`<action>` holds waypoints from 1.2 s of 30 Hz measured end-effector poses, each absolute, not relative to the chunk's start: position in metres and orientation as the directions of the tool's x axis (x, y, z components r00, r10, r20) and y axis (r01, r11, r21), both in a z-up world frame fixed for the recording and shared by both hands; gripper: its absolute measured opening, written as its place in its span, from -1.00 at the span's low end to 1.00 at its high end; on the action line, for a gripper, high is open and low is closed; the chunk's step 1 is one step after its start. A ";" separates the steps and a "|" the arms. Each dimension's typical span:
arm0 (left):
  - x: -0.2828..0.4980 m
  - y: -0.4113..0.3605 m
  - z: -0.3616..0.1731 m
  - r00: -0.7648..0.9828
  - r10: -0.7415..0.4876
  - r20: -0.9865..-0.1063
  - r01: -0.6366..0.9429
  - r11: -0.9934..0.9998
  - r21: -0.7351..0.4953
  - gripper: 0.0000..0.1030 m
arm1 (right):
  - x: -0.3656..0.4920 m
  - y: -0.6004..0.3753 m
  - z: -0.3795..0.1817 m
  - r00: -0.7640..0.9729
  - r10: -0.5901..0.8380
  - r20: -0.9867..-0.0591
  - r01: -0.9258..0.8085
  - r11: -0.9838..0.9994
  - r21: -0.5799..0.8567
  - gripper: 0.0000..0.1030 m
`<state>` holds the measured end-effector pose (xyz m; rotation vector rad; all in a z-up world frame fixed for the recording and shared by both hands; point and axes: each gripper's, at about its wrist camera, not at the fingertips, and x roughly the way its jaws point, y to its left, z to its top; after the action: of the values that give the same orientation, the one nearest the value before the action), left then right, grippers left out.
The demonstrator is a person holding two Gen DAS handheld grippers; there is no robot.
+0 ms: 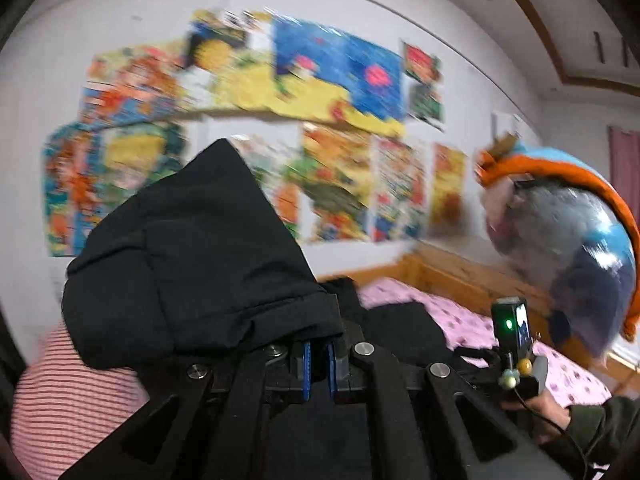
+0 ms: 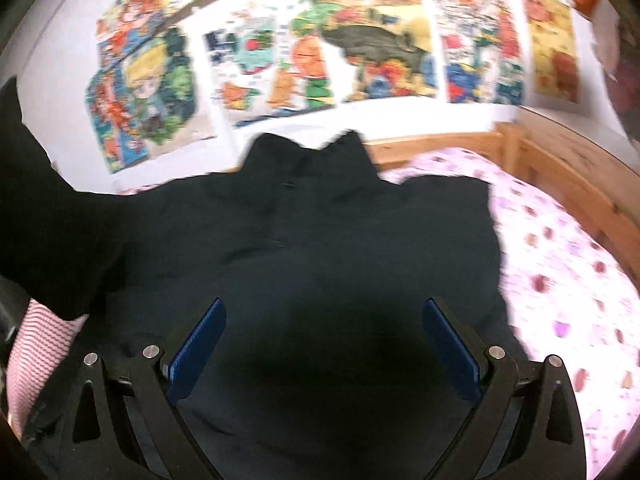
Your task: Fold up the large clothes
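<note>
— What's on the wall above you?
— Colourful posters (image 2: 280, 52), blurred, across the top of the frame.
— And lower right?
— A pink patterned bedsheet (image 2: 560, 272), wooden bed frame (image 2: 560, 168) behind it. Striped pink fabric (image 1: 68, 396) sits lower left.

Materials and surface finishes of garment, bedding, frame and tools.
The black garment (image 2: 320, 248) was matt, soft cloth, thick at the folded hem. The bed sheet (image 2: 560, 264) was thin printed cotton-like cloth, pink-spotted; the striped fabric (image 1: 60, 400) looked ribbed. The bed frame (image 2: 560, 168) was pale, knotty wood with a slight sheen. The wall posters (image 2: 360, 40) were paper. The left gripper (image 1: 318, 368) and the right gripper (image 2: 324, 344) had matt black plastic links, bright metal pivot pins and ridged blue pads (image 2: 196, 344) on their jaws.
</note>
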<state>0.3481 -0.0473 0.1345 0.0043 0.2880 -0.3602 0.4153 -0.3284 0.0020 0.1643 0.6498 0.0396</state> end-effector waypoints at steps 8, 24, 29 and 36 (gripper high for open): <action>0.376 -0.115 0.078 0.778 -0.475 -0.412 0.497 0.865 -0.060 -0.88 | 0.395 -0.382 -0.015 0.780 -0.005 -0.625 0.118 0.983 0.139 0.87; 0.406 -0.158 -0.016 0.436 -0.565 -0.700 0.627 0.749 -0.213 -0.45 | 0.390 -0.404 -0.039 0.775 0.099 -0.625 0.084 0.963 0.257 0.87; 0.399 -0.134 -0.011 0.406 -0.641 -0.651 0.635 0.711 -0.303 0.58 | 0.388 -0.404 -0.041 0.793 0.246 -0.558 0.013 0.908 0.418 0.87; 0.394 -0.092 0.004 0.487 -0.610 -0.626 0.583 0.760 -0.288 0.60 | 0.383 -0.374 -0.040 0.781 0.333 -0.528 -0.103 0.903 0.417 0.87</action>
<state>0.3941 -0.0922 0.0039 -0.0385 0.7766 -0.7255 0.3827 -0.3739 -0.0396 0.3813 0.6343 0.2420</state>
